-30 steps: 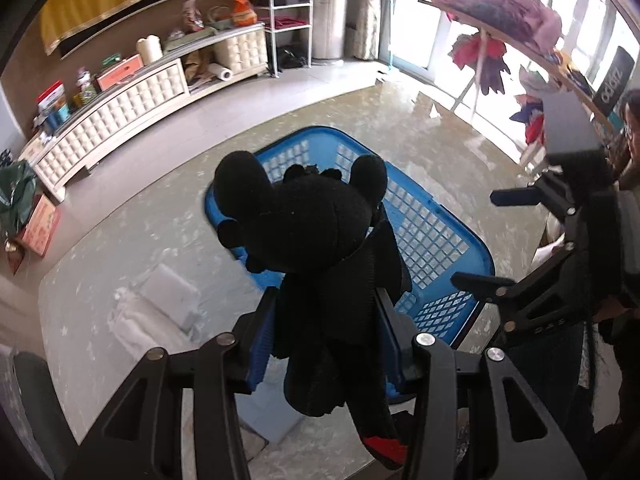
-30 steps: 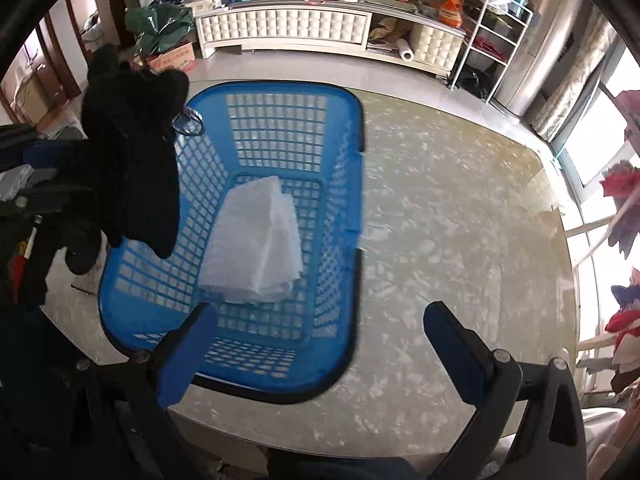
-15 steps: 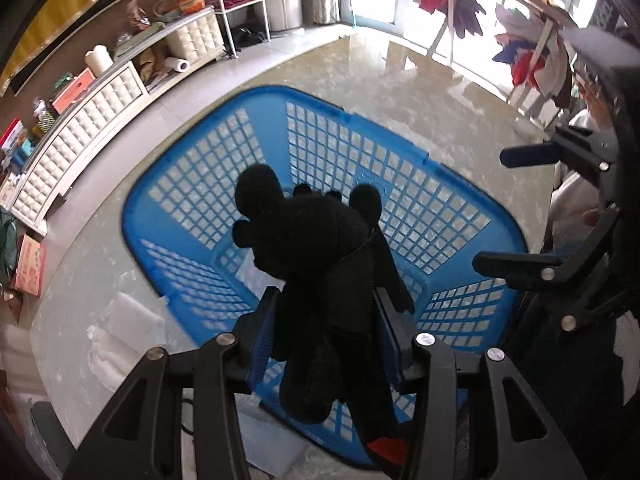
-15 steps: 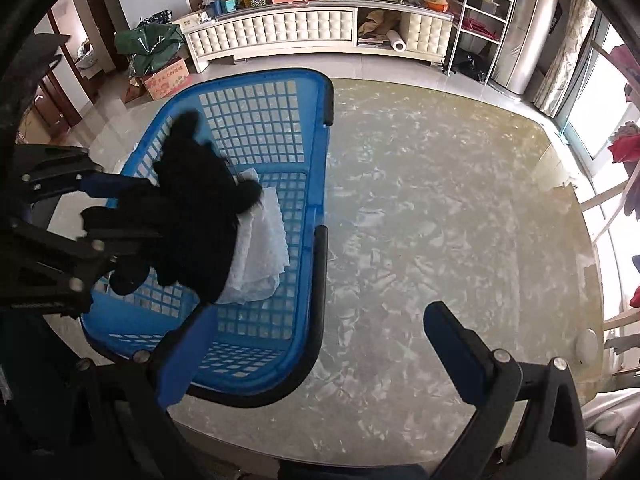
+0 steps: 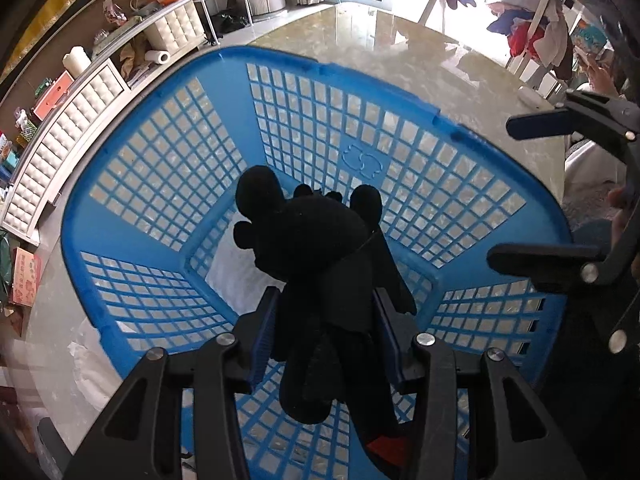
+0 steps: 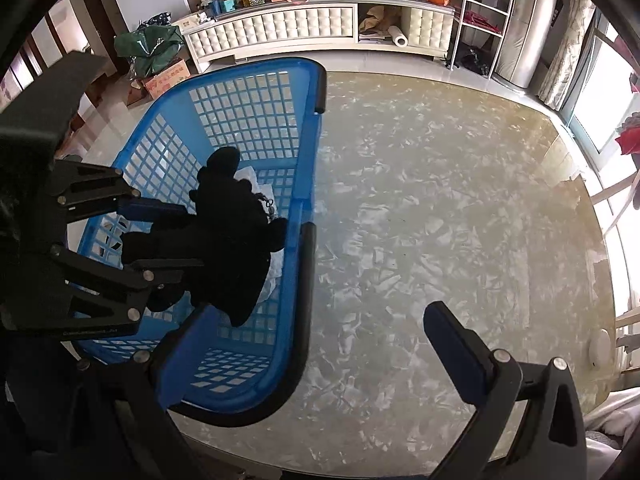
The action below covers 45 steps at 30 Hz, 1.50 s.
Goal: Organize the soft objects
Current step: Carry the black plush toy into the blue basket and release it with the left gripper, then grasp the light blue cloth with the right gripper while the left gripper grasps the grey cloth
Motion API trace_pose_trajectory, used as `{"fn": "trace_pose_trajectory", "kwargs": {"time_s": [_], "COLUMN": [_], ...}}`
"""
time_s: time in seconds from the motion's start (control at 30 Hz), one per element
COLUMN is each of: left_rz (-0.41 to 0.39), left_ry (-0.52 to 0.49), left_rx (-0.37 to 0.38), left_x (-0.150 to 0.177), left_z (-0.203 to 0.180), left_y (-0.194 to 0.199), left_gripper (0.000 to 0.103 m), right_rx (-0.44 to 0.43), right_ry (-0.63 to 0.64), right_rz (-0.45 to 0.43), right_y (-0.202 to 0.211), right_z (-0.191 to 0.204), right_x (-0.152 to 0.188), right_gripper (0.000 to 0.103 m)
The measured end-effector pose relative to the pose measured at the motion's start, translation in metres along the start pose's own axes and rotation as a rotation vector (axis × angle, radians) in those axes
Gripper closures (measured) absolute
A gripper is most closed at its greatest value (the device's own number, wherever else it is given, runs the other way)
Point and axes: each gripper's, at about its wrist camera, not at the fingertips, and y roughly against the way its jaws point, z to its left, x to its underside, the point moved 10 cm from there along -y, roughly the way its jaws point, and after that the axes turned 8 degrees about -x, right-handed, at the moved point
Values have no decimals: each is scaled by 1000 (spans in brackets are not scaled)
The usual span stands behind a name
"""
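Observation:
My left gripper [image 5: 324, 328] is shut on a black plush toy [image 5: 316, 248] and holds it over the inside of the blue mesh basket [image 5: 360, 128]. A folded white cloth [image 5: 236, 280] lies on the basket floor under the toy. In the right wrist view the toy [image 6: 232, 232] hangs inside the basket [image 6: 248, 104], held by the left gripper [image 6: 160, 236] from the left. My right gripper [image 6: 320, 344] is open and empty, just right of the basket's near end above the table; it also shows in the left wrist view [image 5: 532, 188].
The basket stands on a glossy marble table [image 6: 440, 208]. A white item [image 5: 84, 356] lies on the table left of the basket. A long white cabinet [image 6: 280, 32] with clutter runs along the far wall. A rack of hanging clothes [image 5: 528, 20] stands past the table.
My left gripper has moved forward and down with the black toy, from above the basket rim to inside it. The right gripper has shifted to the right of the basket.

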Motion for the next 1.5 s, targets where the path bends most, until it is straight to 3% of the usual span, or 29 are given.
{"fn": "trace_pose_trajectory", "kwargs": {"time_s": [0.27,0.4,0.5,0.87,1.17,1.3,1.5], "left_rz": [18,20,6,-54,-133,-177,-222], "left_ry": [-6,-14,-16,96,190,228,267], "left_rx": [-5,-27,-34,-74,-141,-151,-193], "left_x": [0,-2,-3,-4,25,44,76], "left_z": [0,-5,-5,24,56,72,99], "left_y": [-6,-10,-6,32,81,102,120], "left_gripper": [54,42,25,21,17,0,0], "right_rx": [3,9,12,15,24,18,-5], "right_ry": [-13,-21,-24,-18,36,56,83], "right_rz": [0,-2,-4,-40,-73,-95,-92], "right_y": [-1,1,3,21,30,32,16], "right_z": [-4,-5,-6,11,50,71,113], "right_x": [2,3,3,-3,-16,-23,-37], "right_gripper": [0,0,0,0,0,0,0]}}
